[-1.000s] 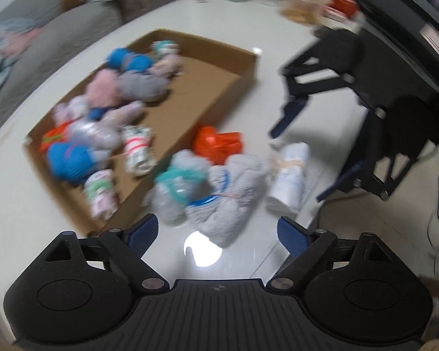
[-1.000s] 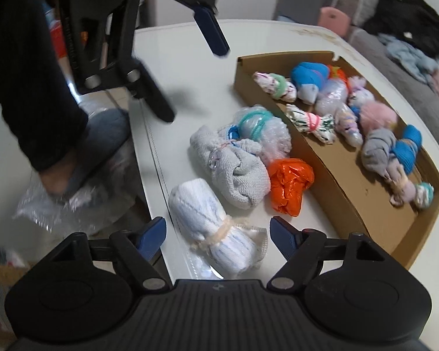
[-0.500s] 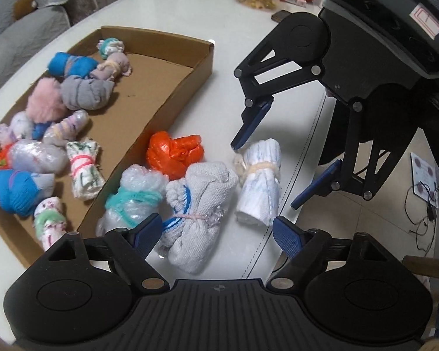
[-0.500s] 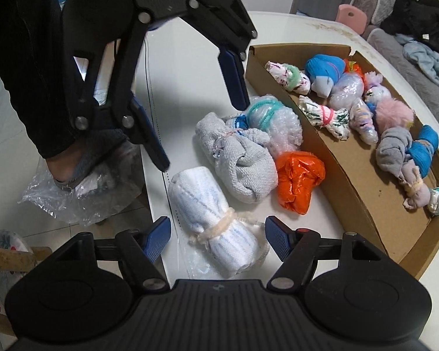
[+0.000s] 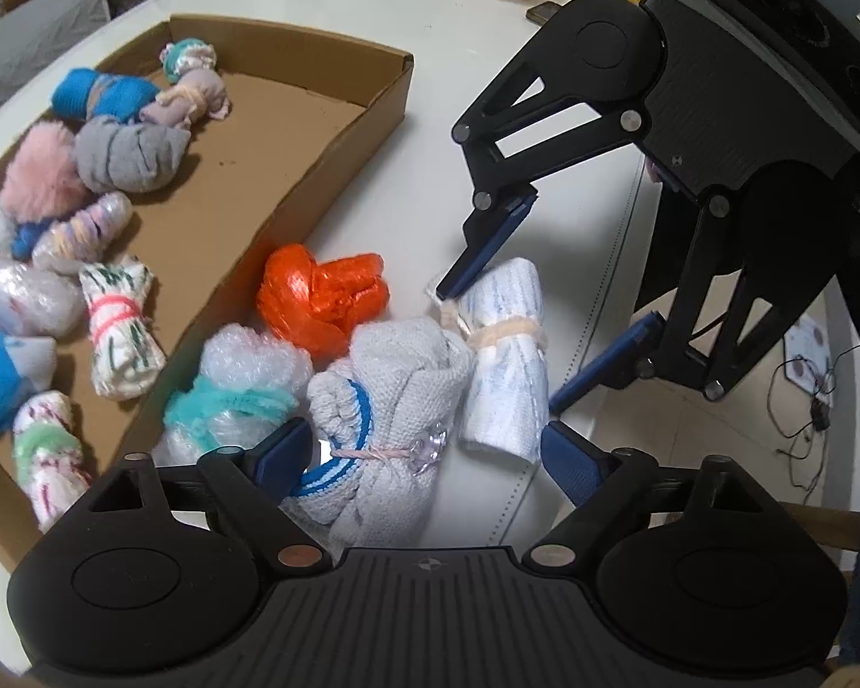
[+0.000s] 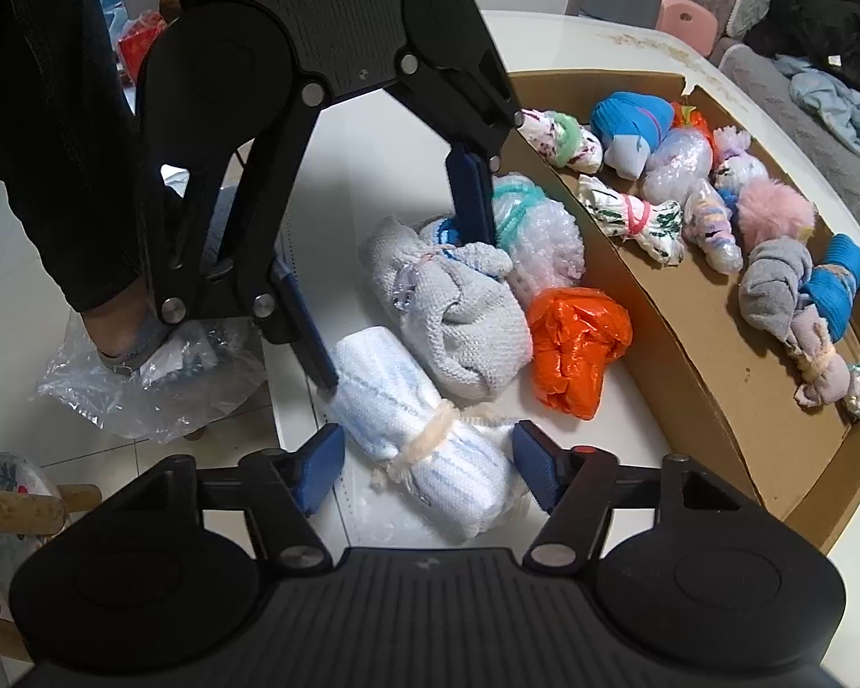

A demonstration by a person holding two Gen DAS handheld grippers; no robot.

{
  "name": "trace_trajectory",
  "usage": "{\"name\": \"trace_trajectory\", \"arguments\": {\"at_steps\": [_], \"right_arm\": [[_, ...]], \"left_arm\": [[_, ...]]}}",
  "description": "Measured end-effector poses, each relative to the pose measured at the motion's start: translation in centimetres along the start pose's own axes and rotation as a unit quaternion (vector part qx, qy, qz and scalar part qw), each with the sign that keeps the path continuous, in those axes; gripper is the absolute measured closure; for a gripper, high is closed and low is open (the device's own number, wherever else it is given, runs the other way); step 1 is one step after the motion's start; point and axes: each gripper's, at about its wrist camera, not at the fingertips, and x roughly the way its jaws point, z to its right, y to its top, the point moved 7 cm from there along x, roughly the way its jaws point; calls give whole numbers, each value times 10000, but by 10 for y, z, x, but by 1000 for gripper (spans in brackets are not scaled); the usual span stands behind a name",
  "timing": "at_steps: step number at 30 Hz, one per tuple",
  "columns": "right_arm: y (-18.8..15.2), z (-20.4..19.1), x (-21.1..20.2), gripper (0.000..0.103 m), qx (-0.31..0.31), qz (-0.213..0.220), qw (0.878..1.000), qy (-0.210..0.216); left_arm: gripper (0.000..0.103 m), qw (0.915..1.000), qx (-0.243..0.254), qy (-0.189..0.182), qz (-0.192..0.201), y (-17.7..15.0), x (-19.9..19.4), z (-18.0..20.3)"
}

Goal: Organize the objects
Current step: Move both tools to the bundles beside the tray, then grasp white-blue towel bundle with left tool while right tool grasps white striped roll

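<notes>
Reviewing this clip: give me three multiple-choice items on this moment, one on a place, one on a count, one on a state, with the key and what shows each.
1. Where does the orange bag lie?
A. inside the cardboard tray
B. on the table beside the tray's wall
C. on the floor

2. How many bundles lie on the table outside the cardboard tray?
A. two
B. four
C. six

3. What sits between the right gripper's fingers?
A. the white towel roll
B. the pink fluffy ball
C. nothing

Key: 1 B, it rests on the white table against the tray's outer wall. 2 B, the white towel roll, grey knit bundle, bubble-wrap bundle and orange bag. 3 A, the closing jaws straddle the roll, pads not yet on it.
</notes>
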Motion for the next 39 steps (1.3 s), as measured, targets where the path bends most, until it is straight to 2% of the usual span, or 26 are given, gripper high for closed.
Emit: {"name": "trace_trajectory", "arguments": {"at_steps": [3, 7, 10, 17, 24, 31, 35, 36, 39], "right_arm": [[-3, 0, -3, 53, 58, -26, 10000, 44], [-4, 0, -4, 55, 141, -24, 9999, 87], [-2, -1, -4, 51, 47, 29, 10000, 24], [0, 2, 5, 49, -305, 24, 9995, -127], [4, -2, -2, 48, -695, 171, 9970, -305], [10, -9, -2, 42, -995, 277, 9946, -69], [12, -8, 12, 42, -1135, 47, 9935, 48], [12, -8, 14, 43, -1148, -1, 9933, 95], [12, -4, 17, 47, -957, -113, 9950, 256]], "left_arm": [[25, 9999, -73, -151, -38, -3, 3, 1], [27, 9998, -52, -178, -96, -6, 5, 3], [19, 9999, -118, -40, -93, -7, 8, -2], [15, 9998, -212, -5, -68, -9, 8, -9], [15, 9994, -263, -46, -205, -15, 13, -14], [10, 9993, -251, 9, -291, -17, 18, -20], [8, 9993, -244, 31, -274, -18, 19, -6], [8, 9994, -218, 33, -279, -13, 18, -16], [8, 9995, -201, 38, -260, -12, 20, -17]]}}
